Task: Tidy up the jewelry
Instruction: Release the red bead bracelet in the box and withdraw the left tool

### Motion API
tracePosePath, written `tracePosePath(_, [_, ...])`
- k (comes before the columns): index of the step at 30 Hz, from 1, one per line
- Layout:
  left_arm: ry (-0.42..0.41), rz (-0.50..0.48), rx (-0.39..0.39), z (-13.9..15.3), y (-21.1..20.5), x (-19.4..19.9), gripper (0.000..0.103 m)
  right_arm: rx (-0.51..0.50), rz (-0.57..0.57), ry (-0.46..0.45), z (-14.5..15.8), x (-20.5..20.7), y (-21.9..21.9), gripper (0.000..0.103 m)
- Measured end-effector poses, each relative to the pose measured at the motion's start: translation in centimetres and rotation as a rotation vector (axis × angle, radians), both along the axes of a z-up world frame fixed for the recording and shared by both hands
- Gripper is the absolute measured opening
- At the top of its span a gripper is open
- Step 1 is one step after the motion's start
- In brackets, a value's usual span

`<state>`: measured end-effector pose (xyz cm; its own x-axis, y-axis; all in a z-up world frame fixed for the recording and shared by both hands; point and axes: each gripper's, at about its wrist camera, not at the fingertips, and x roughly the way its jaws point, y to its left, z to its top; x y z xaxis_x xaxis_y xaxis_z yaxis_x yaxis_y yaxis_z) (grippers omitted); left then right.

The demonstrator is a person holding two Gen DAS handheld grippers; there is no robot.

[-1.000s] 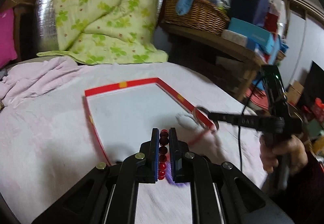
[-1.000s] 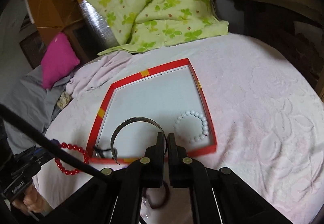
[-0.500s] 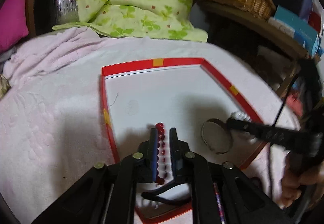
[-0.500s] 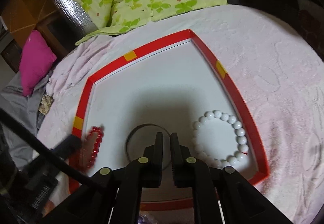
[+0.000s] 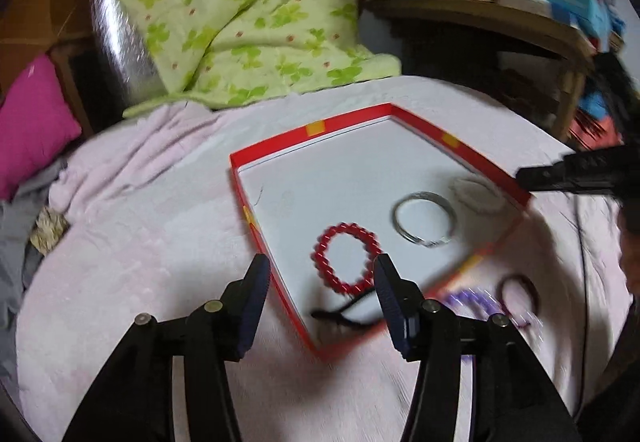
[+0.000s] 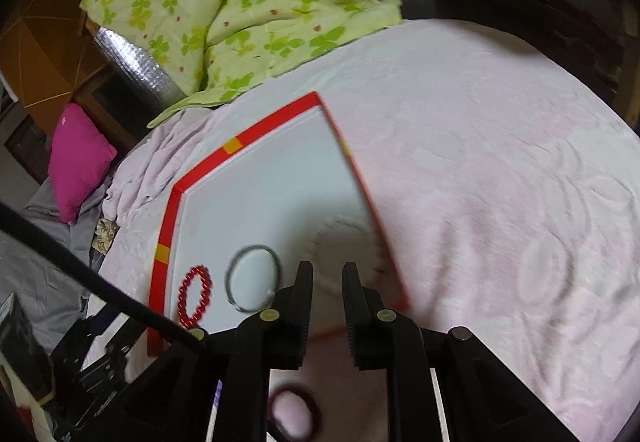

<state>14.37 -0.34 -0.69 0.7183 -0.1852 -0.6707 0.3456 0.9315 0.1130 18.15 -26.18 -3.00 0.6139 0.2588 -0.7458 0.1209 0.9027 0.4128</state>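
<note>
No writing was legible; left gripper [image 5: 320, 274] gaped wide over red bead bracelet [image 5: 347, 259] in tray [image 5: 472, 154], right gripper [image 6: 323, 278] sat apart, both w/ nothing held.

Pink-blanketed bed [image 5: 132, 250] under a red-rimmed tray [image 5: 344, 122], dark ring [image 5: 519, 292], purple beads [image 5: 466, 300], green quilt [image 5: 240, 14].

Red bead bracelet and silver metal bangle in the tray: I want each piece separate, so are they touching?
Apart. The left wrist view shows white tray floor between the red bead bracelet and the silver metal bangle.
</note>
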Motion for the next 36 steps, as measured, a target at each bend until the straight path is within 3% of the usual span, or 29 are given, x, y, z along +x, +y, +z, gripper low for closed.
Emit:
tracePosePath(2, [0.003,-0.031,-0.010,0.3,-0.2,-1.1,0.056,0.007,-0.021,0.014,-0.1,-0.6,-0.8,0.027])
tracePosePath(11, [0.121,-0.122,-0.082,-0.7,-2.2,-3.2,0.059,0.035,-0.003,0.072,-1.2,-2.9,-2.0,0.028])
tracePosePath(18, [0.205,-0.106,-0.096,-2.8,-4.2,-2.2,0.059,0.033,0.020,0.106,-2.0,-4.2,-2.5,0.028])
tracePosePath(24, [0.269,-0.067,-0.007,-4.8,-4.8,-1.4,0.059,0.034,0.047,0.108,-2.0,-3.9,-2.0,0.028])
tracePosePath(31, [0.314,0.052,0.031,-5.5,-0.9,-0.9,0.059,0.012,0.095,0.088,-1.3,-3.6,-0.2,0.028])
tracePosePath(36, [0.301,0.066,0.027,-4.8,1.6,-1.7,0.059,0.005,0.153,0.082,-1.2,-3.7,1.0,0.028])
